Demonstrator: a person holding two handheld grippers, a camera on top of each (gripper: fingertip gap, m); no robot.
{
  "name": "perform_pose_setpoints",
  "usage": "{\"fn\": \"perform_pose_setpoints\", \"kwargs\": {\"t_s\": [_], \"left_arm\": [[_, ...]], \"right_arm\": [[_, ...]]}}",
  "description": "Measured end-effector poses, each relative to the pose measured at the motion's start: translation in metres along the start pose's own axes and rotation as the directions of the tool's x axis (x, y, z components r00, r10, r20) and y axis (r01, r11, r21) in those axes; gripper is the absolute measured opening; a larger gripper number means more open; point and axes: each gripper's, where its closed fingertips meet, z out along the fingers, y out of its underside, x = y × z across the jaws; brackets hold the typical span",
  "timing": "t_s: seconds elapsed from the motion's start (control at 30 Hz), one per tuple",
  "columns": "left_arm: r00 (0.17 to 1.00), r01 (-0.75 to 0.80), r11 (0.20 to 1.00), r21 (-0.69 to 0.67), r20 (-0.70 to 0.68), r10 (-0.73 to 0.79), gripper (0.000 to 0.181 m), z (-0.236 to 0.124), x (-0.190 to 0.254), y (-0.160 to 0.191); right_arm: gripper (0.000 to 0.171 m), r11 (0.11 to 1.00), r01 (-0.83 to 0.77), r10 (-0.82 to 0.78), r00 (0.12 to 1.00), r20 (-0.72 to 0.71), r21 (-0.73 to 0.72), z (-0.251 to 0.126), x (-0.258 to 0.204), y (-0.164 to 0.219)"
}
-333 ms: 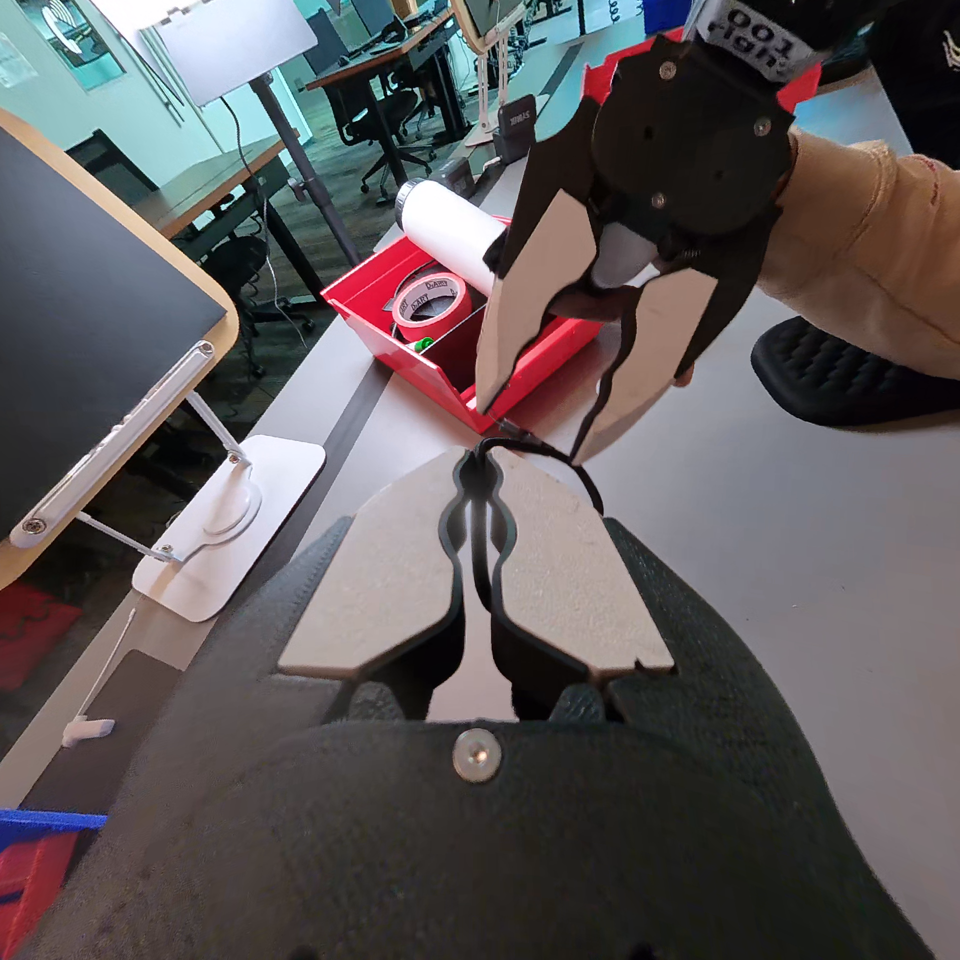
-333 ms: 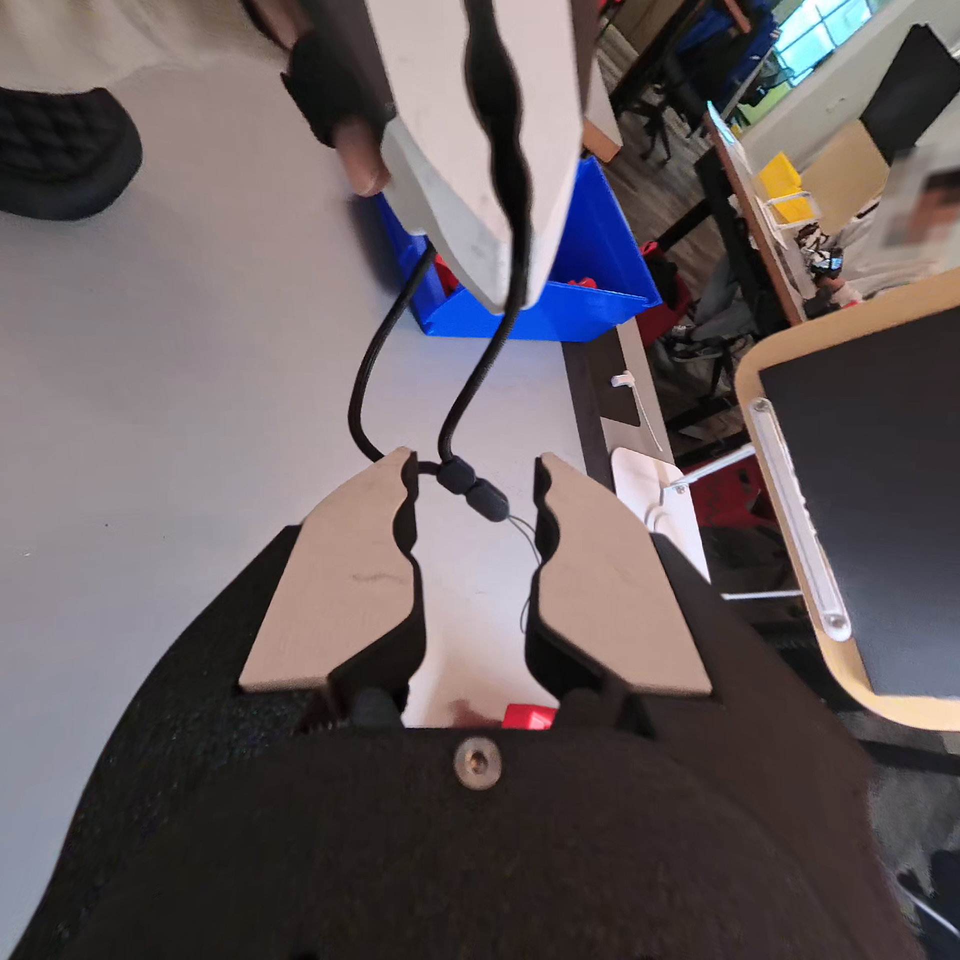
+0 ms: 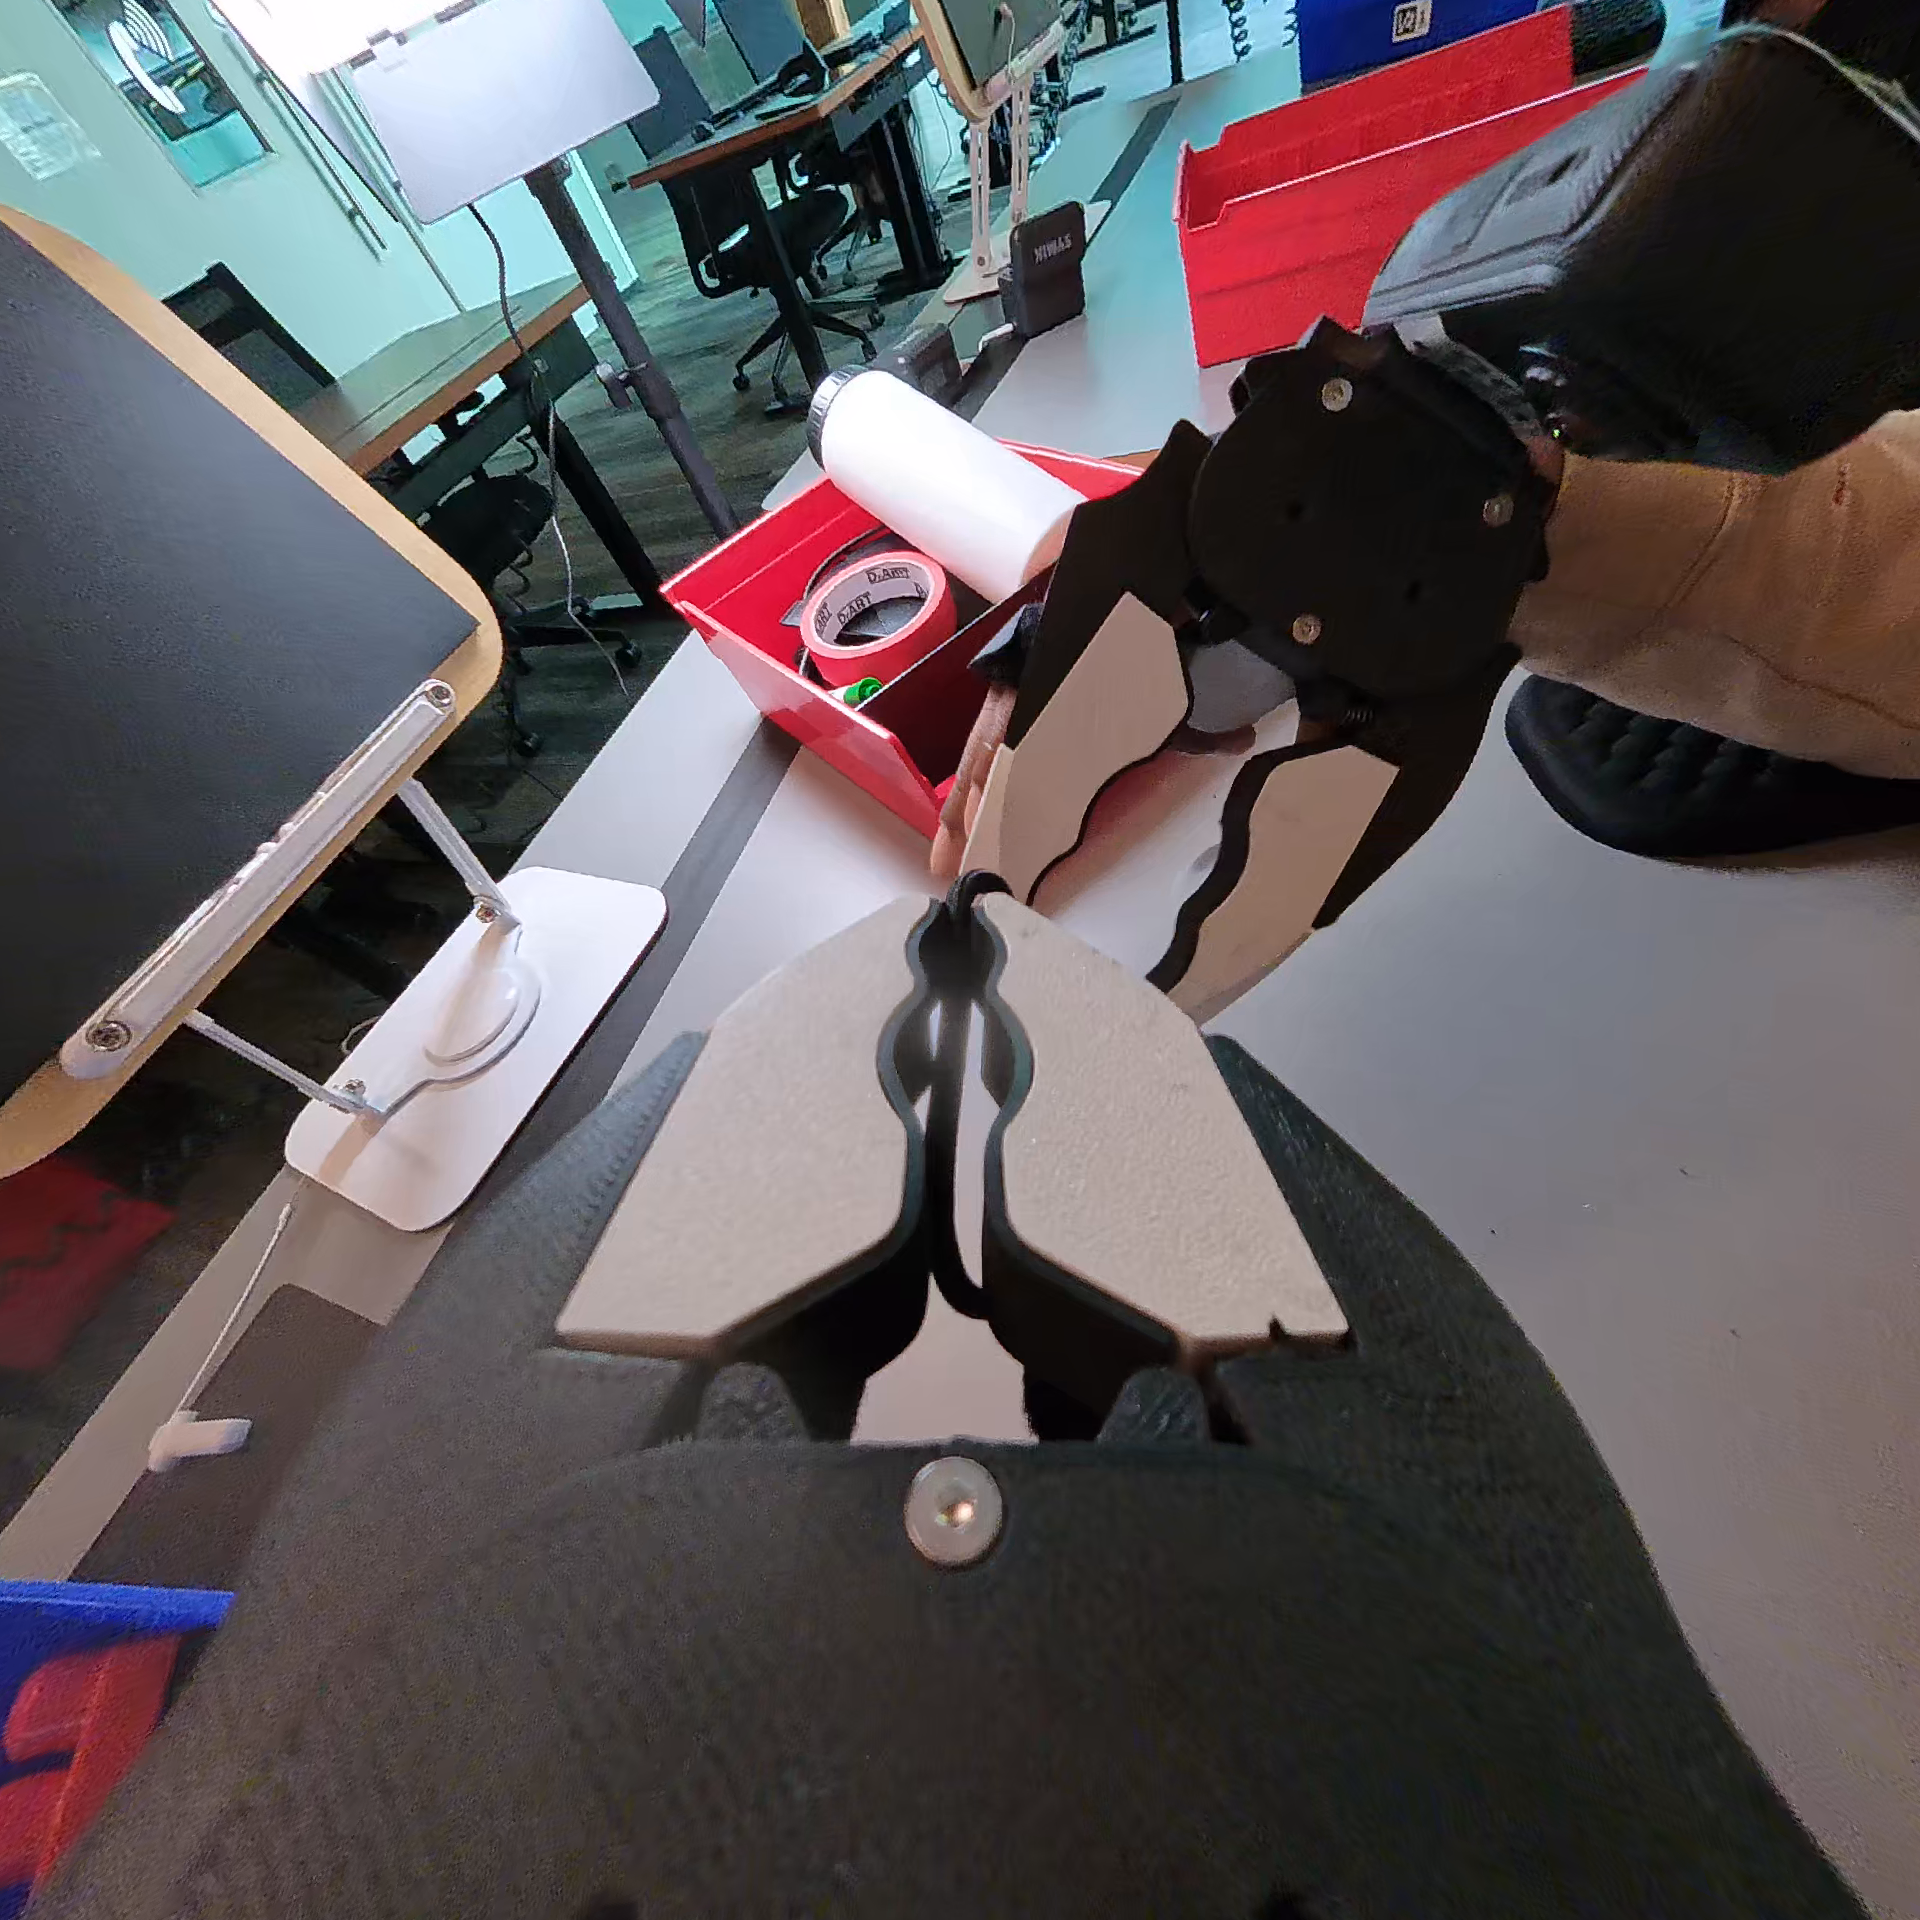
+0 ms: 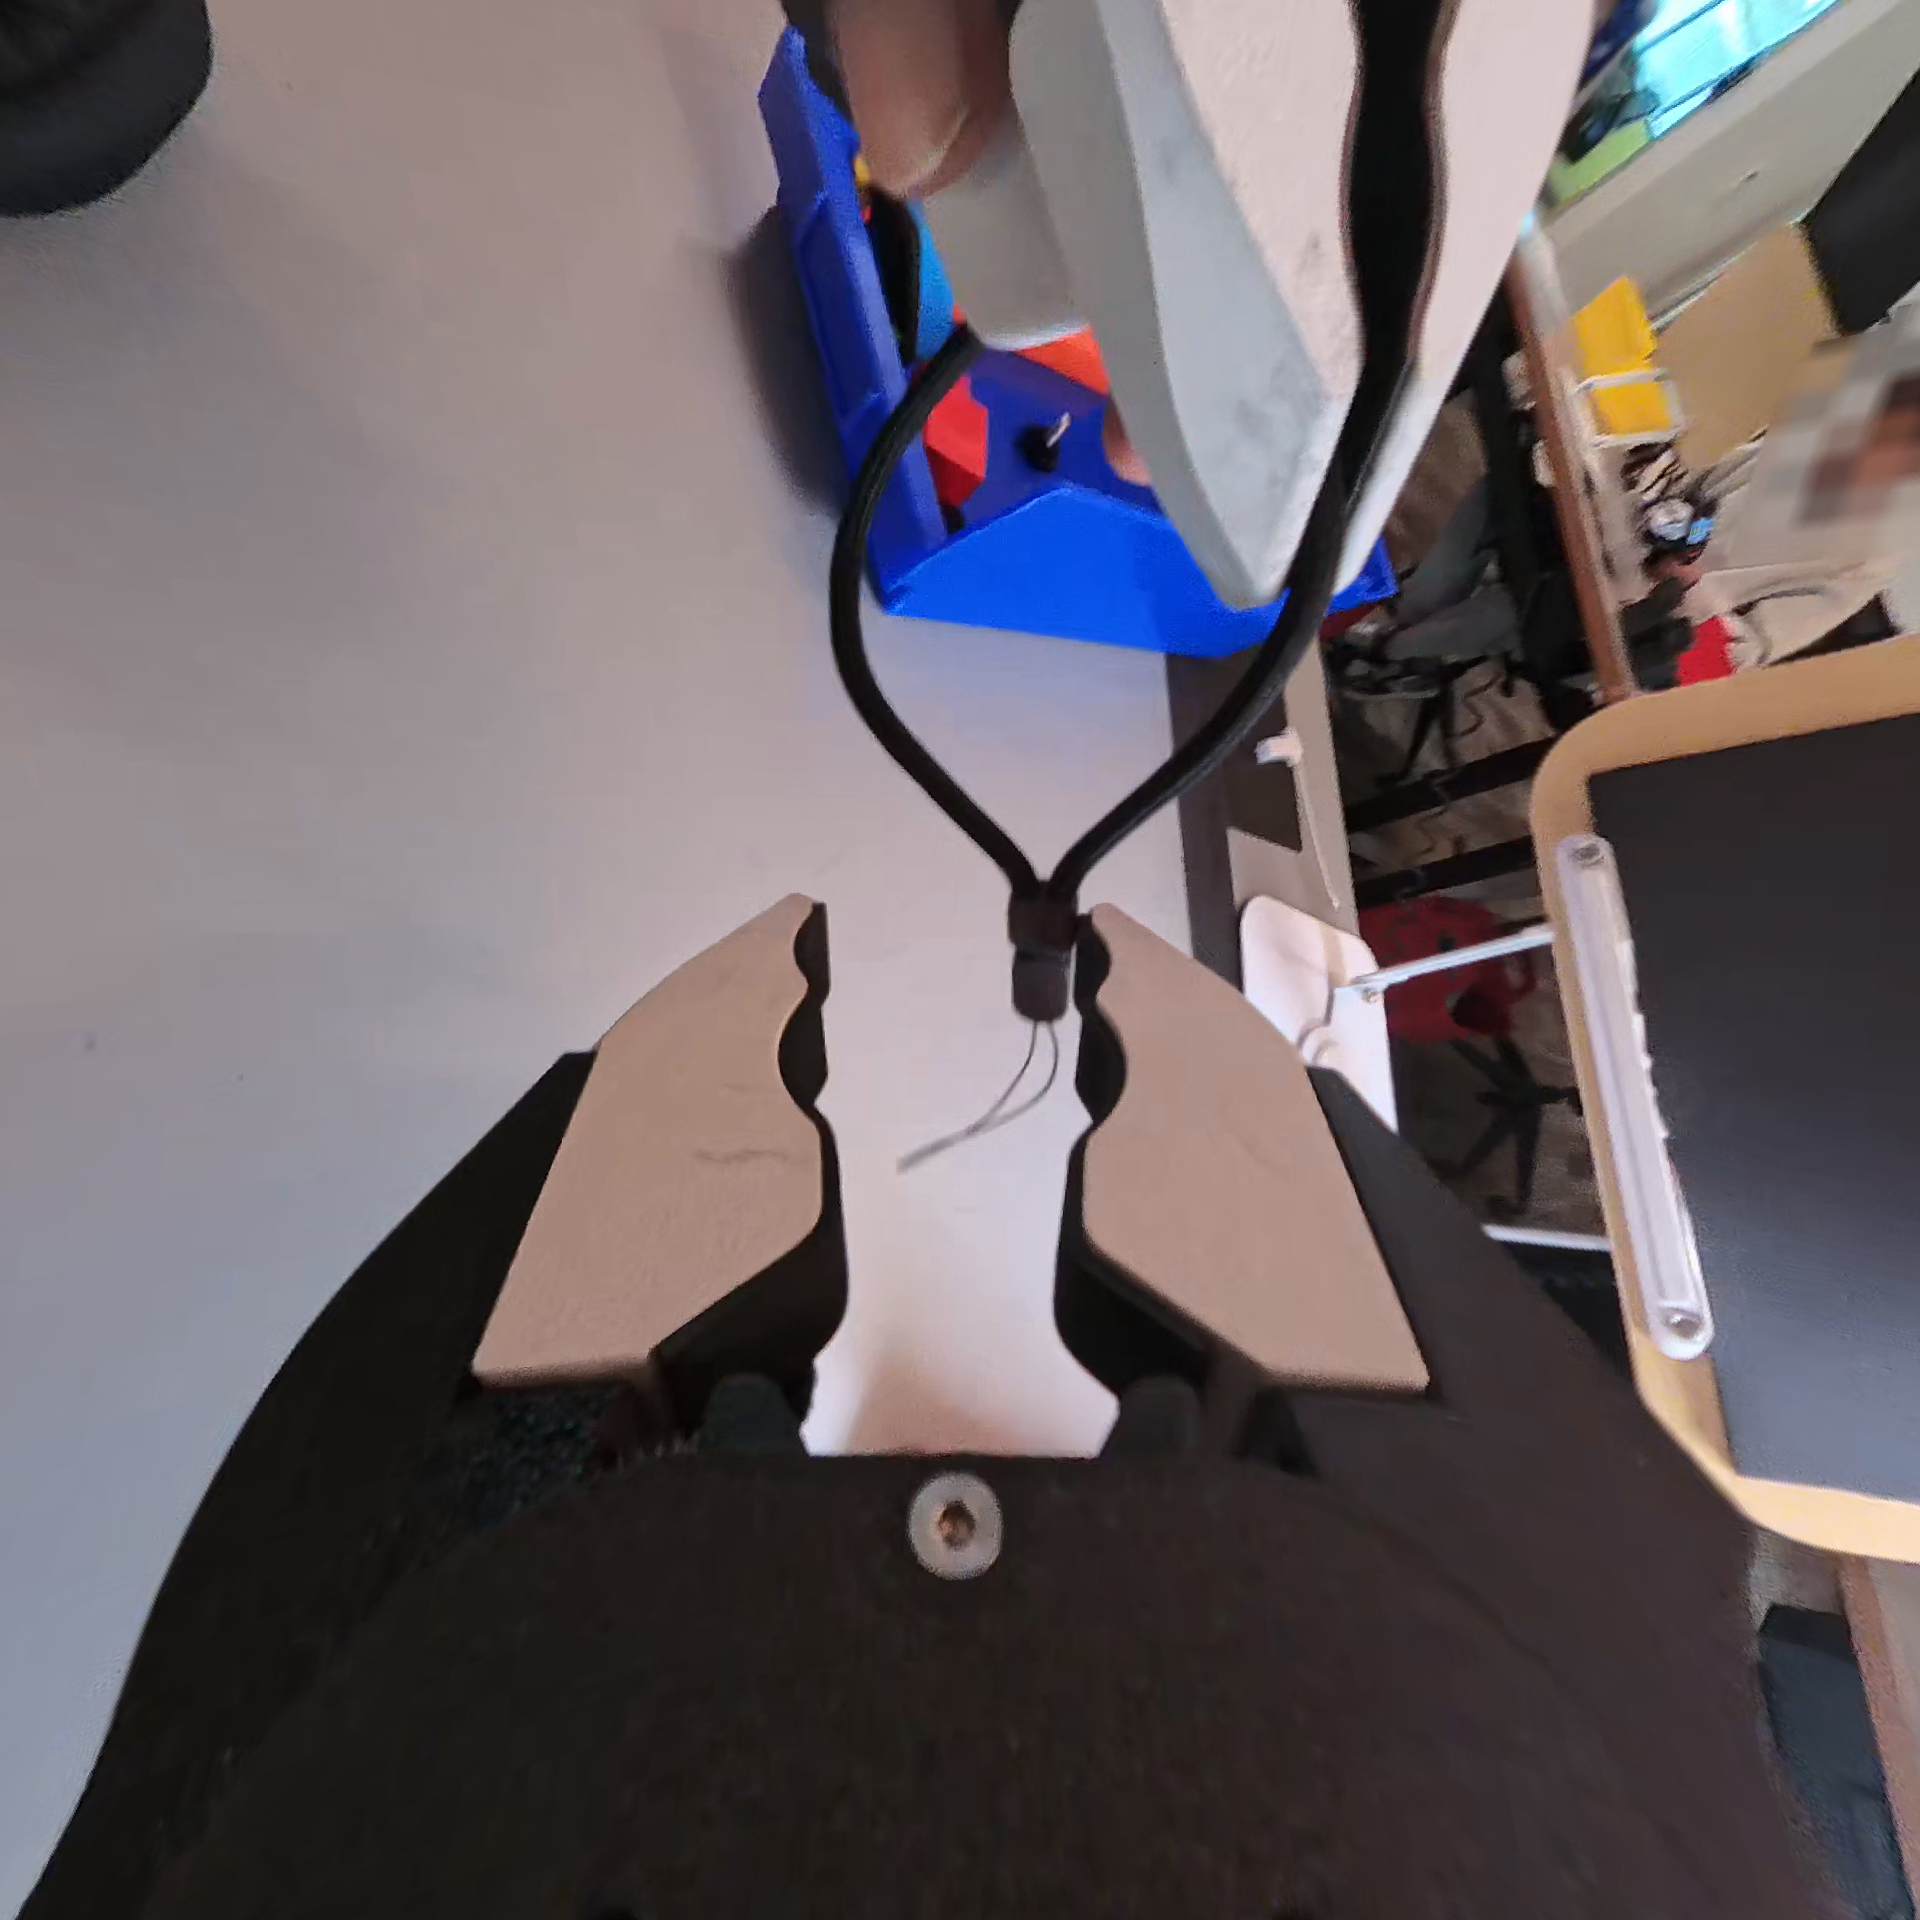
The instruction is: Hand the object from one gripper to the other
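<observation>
Drawn taut since the earlier frame, the black cord loop point(image 4: 1049, 727) stays pinched in the closed left gripper point(image 3: 961, 914) while its toggle point(image 4: 1039, 956) brushes one finger of the gaping, empty right gripper point(image 4: 951, 920), which could close beside it and miss.

A: Change since last look?
B: Right gripper point(image 3: 1122, 914) sits lower and further right in the left wrist view; more of the far red bin point(image 3: 1351, 239) shows behind it.
A: And the black cord point(image 4: 1049, 821)?
B: Its loop hung slack and crooked; now both strands run straight into a narrow V, with the bead point(image 4: 1039, 961) against the right gripper's point(image 4: 951, 961) right finger point(image 4: 1226, 1143), not mid-gap.
</observation>
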Motion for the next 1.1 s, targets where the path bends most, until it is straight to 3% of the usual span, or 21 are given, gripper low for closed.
{"fn": "perform_pose_setpoints", "kwargs": {"t_s": [0.03, 0.13, 0.23, 0.4, 0.5, 0.57, 0.7, 0.77, 0.87, 0.97, 1.1], "left_arm": [[1.000, 0.000, 1.000, 0.001, -0.004, 0.000, 0.004, -0.001, 0.000, 0.000], [1.000, 0.012, 1.000, 0.004, 0.005, -0.012, 0.010, -0.003, -0.002, -0.001], [0.997, 0.070, 0.997, 0.031, 0.033, -0.071, 0.021, -0.011, -0.013, -0.002], [0.975, 0.128, 0.966, 0.223, 0.151, -0.164, 0.033, -0.053, -0.050, -0.026], [0.951, 0.108, 0.958, 0.266, 0.252, -0.178, 0.036, -0.074, -0.069, -0.029], [0.920, 0.087, 0.964, 0.252, 0.351, -0.175, 0.036, -0.080, -0.085, -0.021], [0.843, 0.116, 0.970, 0.214, 0.495, -0.210, 0.036, -0.073, -0.116, 0.011], [0.824, 0.147, 0.968, 0.202, 0.516, -0.233, 0.036, -0.067, -0.123, 0.025], [0.814, 0.166, 0.969, 0.185, 0.528, -0.241, 0.036, -0.065, -0.127, 0.034], [0.806, 0.171, 0.965, 0.199, 0.535, -0.253, 0.035, -0.071, -0.131, 0.034], [0.796, 0.188, 0.960, 0.209, 0.540, -0.274, 0.035, -0.078, -0.136, 0.036]], "right_arm": [[0.042, 1.000, 0.006, -0.006, 1.000, -0.028, 0.017, 0.002, 0.003, -0.004], [0.024, 0.999, 0.044, -0.043, 0.986, -0.158, 0.003, 0.004, 0.019, -0.007], [0.012, 0.999, -0.022, 0.016, 0.990, -0.142, -0.044, -0.004, 0.025, 0.003], [0.012, 0.943, -0.221, 0.122, 0.925, -0.360, -0.249, -0.053, 0.097, 0.080], [0.012, 0.769, -0.414, 0.181, 0.872, -0.455, -0.487, -0.094, 0.136, 0.169], [0.012, 0.624, -0.543, 0.258, 0.822, -0.508, -0.562, -0.118, 0.150, 0.220], [0.013, 0.361, -0.728, 0.371, 0.686, -0.626, -0.583, -0.139, 0.156, 0.295], [0.016, 0.305, -0.780, 0.449, 0.624, -0.639, -0.547, -0.130, 0.150, 0.309], [0.037, 0.324, -0.831, 0.534, 0.555, -0.638, -0.451, -0.118, 0.159, 0.302], [0.038, 0.481, -0.812, 0.535, 0.571, -0.622, -0.331, -0.118, 0.190, 0.267], [0.035, 0.703, -0.707, 0.537, 0.604, -0.589, -0.084, -0.129, 0.217, 0.188]]}}
